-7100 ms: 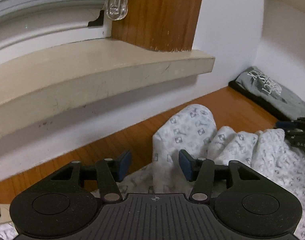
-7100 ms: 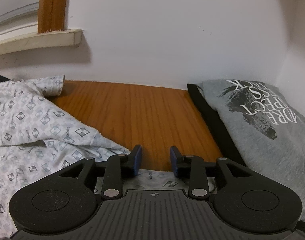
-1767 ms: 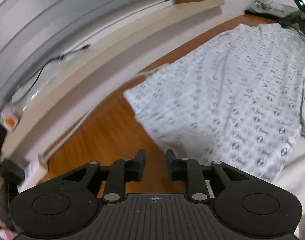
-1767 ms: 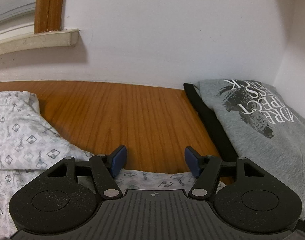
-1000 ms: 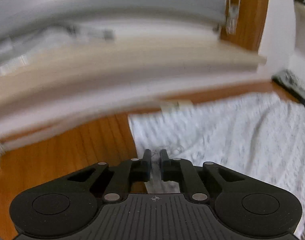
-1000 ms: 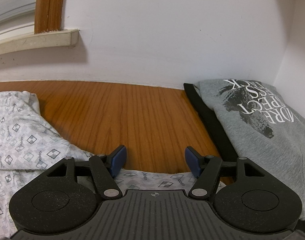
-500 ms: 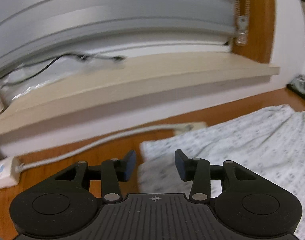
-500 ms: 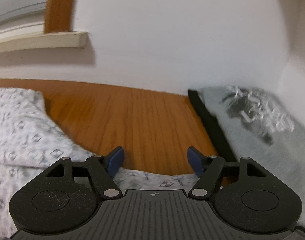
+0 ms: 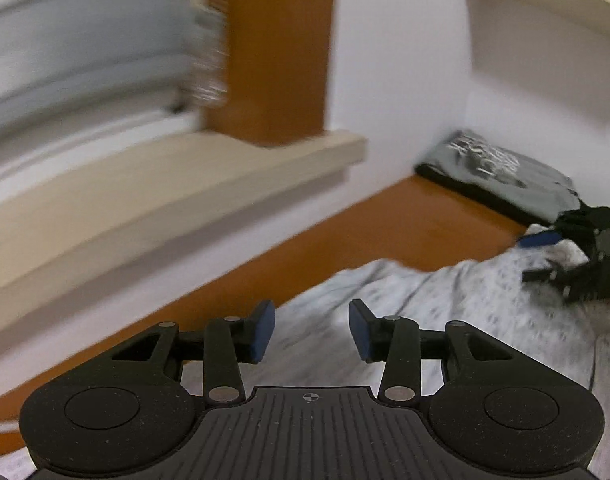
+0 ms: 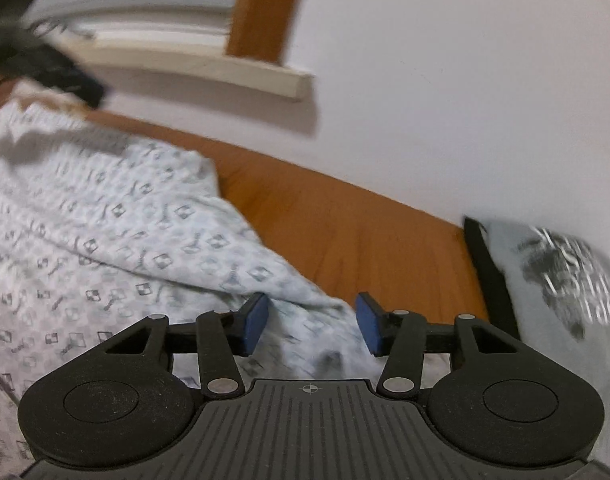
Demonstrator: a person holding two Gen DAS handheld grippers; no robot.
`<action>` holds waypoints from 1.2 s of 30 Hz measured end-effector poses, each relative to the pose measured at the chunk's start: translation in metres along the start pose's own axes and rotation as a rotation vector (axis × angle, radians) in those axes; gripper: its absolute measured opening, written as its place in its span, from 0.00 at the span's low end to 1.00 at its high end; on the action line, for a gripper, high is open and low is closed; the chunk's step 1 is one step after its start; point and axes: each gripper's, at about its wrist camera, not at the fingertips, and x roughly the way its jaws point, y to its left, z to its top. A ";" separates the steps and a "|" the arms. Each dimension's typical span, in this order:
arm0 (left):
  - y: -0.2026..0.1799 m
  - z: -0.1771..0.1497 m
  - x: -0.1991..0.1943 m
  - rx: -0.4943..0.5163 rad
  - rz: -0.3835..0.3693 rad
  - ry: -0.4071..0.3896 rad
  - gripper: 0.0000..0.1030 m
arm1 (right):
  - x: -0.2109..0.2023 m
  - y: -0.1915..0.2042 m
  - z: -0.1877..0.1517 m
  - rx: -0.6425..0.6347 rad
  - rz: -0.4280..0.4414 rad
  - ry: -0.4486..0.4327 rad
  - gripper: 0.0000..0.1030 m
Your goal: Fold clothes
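The left gripper (image 9: 309,332) stood with its blue pads spread apart over the patterned garment (image 9: 445,304), nothing pinched between them. The right gripper (image 10: 309,324) was closing, its pads not yet pressing: a raised fold of the same cloth ran up between them, but a gap showed on both sides.

Only the left wrist view caught the right gripper (image 9: 577,252) from outside, resting at the garment's far right edge, with one blue pad (image 9: 539,240) just above the cloth. It also showed a pale shelf (image 9: 545,20) high on the right wall. Only the right wrist view showed the left gripper (image 10: 45,64) as a dark blurred shape above the garment's far left end, and the print itself clearly.

The garment (image 10: 105,248) lay spread on the wooden counter (image 10: 345,224), white to pale grey with small dark diamond motifs, creased in long soft ridges. Its far edge stopped short of the wall, leaving a bare strip of wood. Well apart to the right, in the corner, lay a folded grey T-shirt (image 10: 565,280) with a dark print, atop something black (image 10: 493,280). Behind ran a cream window sill (image 9: 165,184) and a wooden frame post (image 9: 277,52).
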 end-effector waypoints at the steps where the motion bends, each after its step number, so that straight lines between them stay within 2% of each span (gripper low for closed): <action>1: -0.004 0.004 0.013 -0.010 -0.020 0.007 0.44 | 0.003 0.005 0.001 -0.031 -0.017 -0.005 0.47; 2: -0.007 0.007 0.025 -0.021 -0.043 0.011 0.44 | 0.003 0.007 0.002 -0.041 -0.024 -0.018 0.46; 3: -0.012 0.011 0.036 -0.030 -0.060 0.020 0.45 | 0.003 0.009 0.003 -0.048 -0.028 -0.031 0.31; 4: -0.014 0.014 0.043 -0.036 -0.066 0.028 0.45 | 0.003 0.011 0.004 -0.054 -0.032 -0.045 0.09; 7: -0.019 0.021 0.062 -0.052 -0.090 0.050 0.48 | -0.016 0.014 0.006 -0.033 -0.053 -0.139 0.05; 9: -0.020 0.023 0.070 -0.074 -0.131 0.064 0.52 | -0.033 0.018 0.006 -0.028 -0.023 -0.196 0.05; 11: -0.020 0.024 0.076 -0.091 -0.156 0.072 0.51 | -0.041 0.026 0.002 -0.055 0.010 -0.201 0.05; 14: -0.025 0.022 0.085 -0.072 -0.157 0.086 0.36 | -0.046 0.038 -0.007 -0.113 0.055 -0.184 0.05; 15: -0.026 0.021 0.083 -0.065 -0.152 0.071 0.16 | -0.044 0.042 -0.009 -0.130 0.062 -0.171 0.05; 16: -0.027 0.020 0.080 -0.059 -0.147 0.048 0.11 | -0.043 0.046 -0.012 -0.147 0.068 -0.157 0.05; 18: -0.027 0.019 0.073 -0.048 -0.136 0.004 0.08 | -0.044 0.048 -0.014 -0.156 0.064 -0.170 0.04; 20: -0.024 0.021 0.053 -0.074 -0.152 -0.102 0.08 | -0.050 0.046 -0.011 -0.143 0.002 -0.218 0.04; 21: -0.020 0.022 0.041 -0.097 -0.164 -0.155 0.08 | -0.055 0.041 -0.007 -0.118 -0.060 -0.261 0.04; 22: -0.017 0.023 0.035 -0.122 -0.162 -0.187 0.08 | -0.061 0.035 -0.003 -0.081 -0.115 -0.306 0.04; 24: -0.012 0.024 0.028 -0.163 -0.154 -0.214 0.08 | -0.066 0.024 0.008 0.000 -0.153 -0.357 0.04; 27: -0.010 0.024 0.033 -0.153 -0.114 -0.195 0.07 | -0.056 0.024 0.015 -0.007 -0.153 -0.307 0.04; 28: -0.009 0.023 0.034 -0.154 -0.106 -0.197 0.07 | -0.051 0.026 0.014 -0.013 -0.128 -0.276 0.04; 30: -0.005 0.018 0.037 -0.183 -0.115 -0.178 0.07 | -0.041 0.028 0.011 -0.021 -0.069 -0.207 0.05; 32: -0.002 0.012 0.041 -0.195 -0.119 -0.148 0.07 | -0.033 0.030 0.005 -0.051 -0.078 -0.167 0.06; 33: -0.004 0.008 0.042 -0.180 -0.108 -0.130 0.07 | -0.030 0.031 0.002 -0.066 -0.086 -0.149 0.09; 36: -0.002 -0.003 0.039 -0.172 -0.102 -0.090 0.10 | -0.020 0.018 -0.003 -0.023 -0.026 -0.070 0.36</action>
